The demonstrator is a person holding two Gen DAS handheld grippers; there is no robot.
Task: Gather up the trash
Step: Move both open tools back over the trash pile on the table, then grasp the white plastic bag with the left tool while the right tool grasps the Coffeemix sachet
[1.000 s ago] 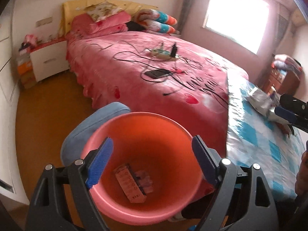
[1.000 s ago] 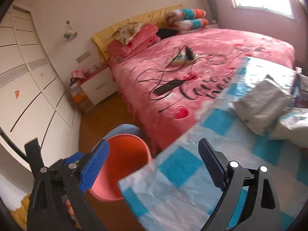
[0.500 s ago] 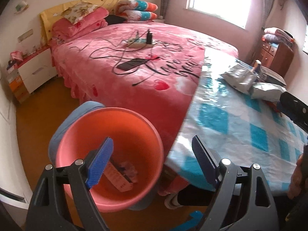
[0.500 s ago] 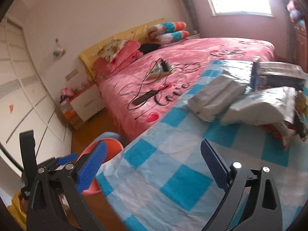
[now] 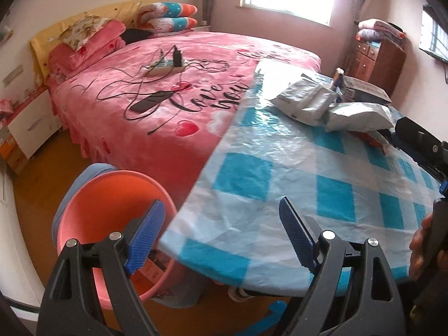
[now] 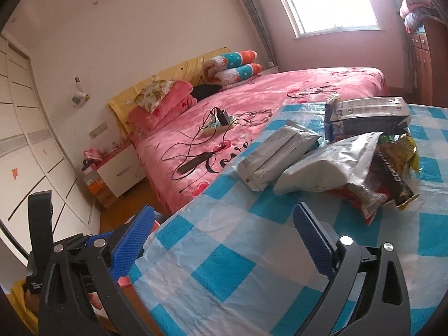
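Both tools are empty: the left gripper (image 5: pixel 218 235) has its jaws apart, and the right gripper (image 6: pixel 221 240) is opening further. The bin (image 5: pixel 92 196) stands below the table's near left corner. The wrappers (image 6: pixel 330 162) are heaped toward the far edge of the table (image 6: pixel 224 266), and the slippery bags could slide off when one is pulled.

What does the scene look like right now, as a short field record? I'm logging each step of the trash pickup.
surface: table with blue-and-white checked plastic cloth
trash pile: silver foil bags, a black coffee packet and a flat printed box, at the far side of the cloth
bin: round orange-pink plastic bucket on the floor beside the table, some trash inside
left gripper: open, empty, over the table edge and bucket
right gripper: jaws opening, nothing between them, facing the pile
background: pink bed with cables
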